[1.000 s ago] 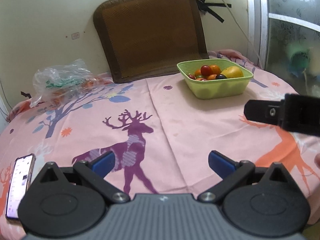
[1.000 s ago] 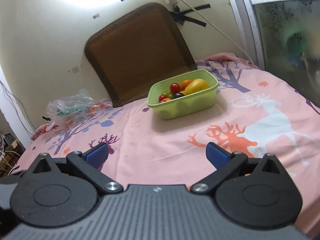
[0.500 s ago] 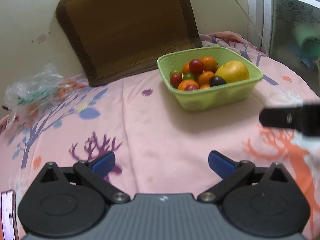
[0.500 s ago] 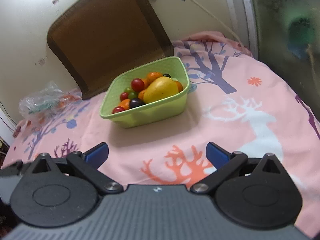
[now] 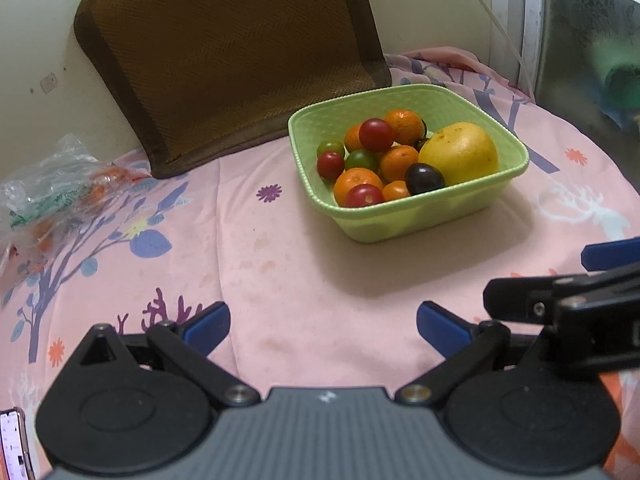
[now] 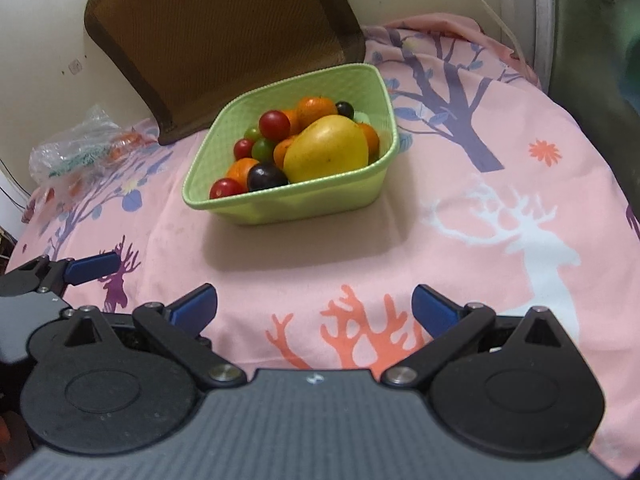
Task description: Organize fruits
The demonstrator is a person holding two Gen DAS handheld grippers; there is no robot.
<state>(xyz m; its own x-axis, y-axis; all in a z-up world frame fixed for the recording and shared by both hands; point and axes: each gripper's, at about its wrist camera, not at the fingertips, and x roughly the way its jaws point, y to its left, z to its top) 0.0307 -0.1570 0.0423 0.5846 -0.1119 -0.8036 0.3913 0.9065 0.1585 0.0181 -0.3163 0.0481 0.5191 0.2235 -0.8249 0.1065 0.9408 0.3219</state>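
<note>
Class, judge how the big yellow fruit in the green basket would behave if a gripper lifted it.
The yellow fruit looks smooth and rounded, so it may slip. It is the largest piece, probably the heaviest. Lifting it could let the tomatoes and oranges beside it roll in the green basket.

The pictures show 1 green basket (image 5: 404, 222), 1 big yellow fruit (image 5: 460, 153), 3 red tomatoes (image 5: 376, 134), 2 green tomatoes (image 5: 362, 159), at least 5 oranges (image 5: 405, 121), 2 dark plums (image 5: 424, 178), 1 plastic bag (image 5: 52, 184), 1 phone (image 5: 14, 450), and 2 grippers: left gripper (image 5: 322, 322), right gripper (image 6: 314, 306).
</note>
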